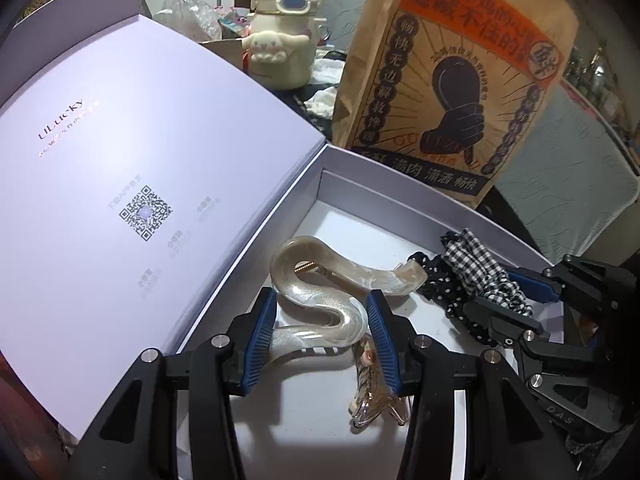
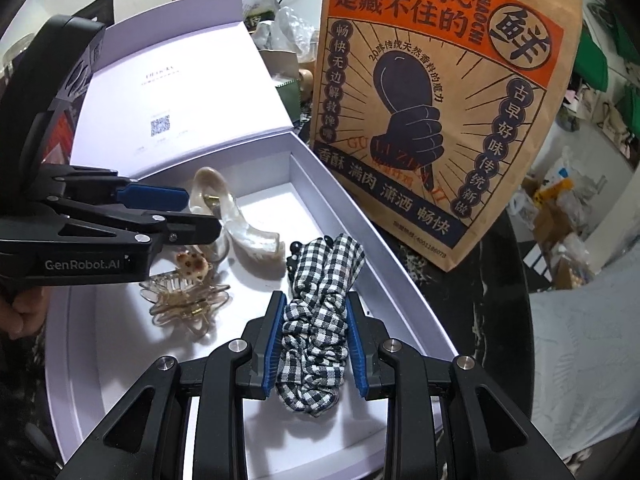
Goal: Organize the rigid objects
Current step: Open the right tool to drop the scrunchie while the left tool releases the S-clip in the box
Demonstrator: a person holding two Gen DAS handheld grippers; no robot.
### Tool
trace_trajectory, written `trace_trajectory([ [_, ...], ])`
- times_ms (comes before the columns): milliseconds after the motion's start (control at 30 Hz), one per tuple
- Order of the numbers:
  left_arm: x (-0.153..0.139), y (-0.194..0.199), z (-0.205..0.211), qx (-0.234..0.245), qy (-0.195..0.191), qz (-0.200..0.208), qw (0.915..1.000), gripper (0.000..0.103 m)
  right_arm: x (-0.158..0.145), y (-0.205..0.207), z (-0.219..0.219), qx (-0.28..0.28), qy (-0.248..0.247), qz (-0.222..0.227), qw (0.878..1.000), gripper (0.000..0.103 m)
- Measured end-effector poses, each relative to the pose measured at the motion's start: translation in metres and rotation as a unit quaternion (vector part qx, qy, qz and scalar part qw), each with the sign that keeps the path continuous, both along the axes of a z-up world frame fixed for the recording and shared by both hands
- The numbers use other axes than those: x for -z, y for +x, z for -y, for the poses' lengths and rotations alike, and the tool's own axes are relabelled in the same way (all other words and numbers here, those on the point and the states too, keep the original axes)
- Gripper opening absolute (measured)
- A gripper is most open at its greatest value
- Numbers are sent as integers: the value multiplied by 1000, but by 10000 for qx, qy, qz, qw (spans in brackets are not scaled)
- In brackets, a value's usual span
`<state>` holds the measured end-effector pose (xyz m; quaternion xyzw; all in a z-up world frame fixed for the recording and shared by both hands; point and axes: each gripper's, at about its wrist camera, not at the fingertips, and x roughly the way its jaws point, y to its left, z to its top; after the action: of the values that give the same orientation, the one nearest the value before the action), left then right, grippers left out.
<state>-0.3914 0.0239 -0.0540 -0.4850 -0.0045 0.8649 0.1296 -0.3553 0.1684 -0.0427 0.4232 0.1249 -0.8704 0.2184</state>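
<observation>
A white gift box (image 1: 360, 172) lies open with its lid (image 1: 140, 152) folded back to the left. My left gripper (image 1: 322, 312) is inside it, jaws around a pearly S-shaped hair claw (image 1: 320, 300). A clear brown hair clip (image 1: 370, 392) lies just below it. My right gripper (image 2: 316, 328) is shut on a black-and-white gingham scrunchie (image 2: 320, 304) over the box's right side. A black polka-dot scrunchie (image 1: 444, 280) lies beside it. In the right wrist view the left gripper (image 2: 192, 216) is at the pearly claw (image 2: 240, 220), above the brown clip (image 2: 188, 300).
A tall brown paper snack bag (image 1: 452, 72) stands right behind the box (image 2: 400, 280). A cream cartoon water bottle (image 1: 284, 40) and plastic clutter sit further back. A pale cloth (image 1: 568, 184) covers the surface to the right.
</observation>
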Motion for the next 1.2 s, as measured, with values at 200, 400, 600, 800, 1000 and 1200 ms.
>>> trace_trajectory([
  [200, 1, -2, -3, -36, -167, 47, 9998, 46, 1, -3, 2, -2, 86, 16, 10000, 30],
  [400, -9, 6, -4, -50, -275, -211, 9994, 46, -1, -3, 1, 65, 136, 37, 9999, 39],
  [600, -15, 10, -4, -49, -157, -366, 9992, 46, 3, -3, -4, 180, 200, 191, 9995, 53],
  [800, -17, 17, -10, 57, 3, -251, 9997, 46, 0, 1, -9, 258, 164, 184, 9994, 53],
  [1000, -24, 18, -10, 40, 13, -229, 9997, 46, -4, 9, -14, 343, 59, 161, 9993, 53],
  [1200, -40, 26, -14, 60, -148, -441, 9989, 46, -14, 17, -16, 395, 6, 61, 9992, 53],
])
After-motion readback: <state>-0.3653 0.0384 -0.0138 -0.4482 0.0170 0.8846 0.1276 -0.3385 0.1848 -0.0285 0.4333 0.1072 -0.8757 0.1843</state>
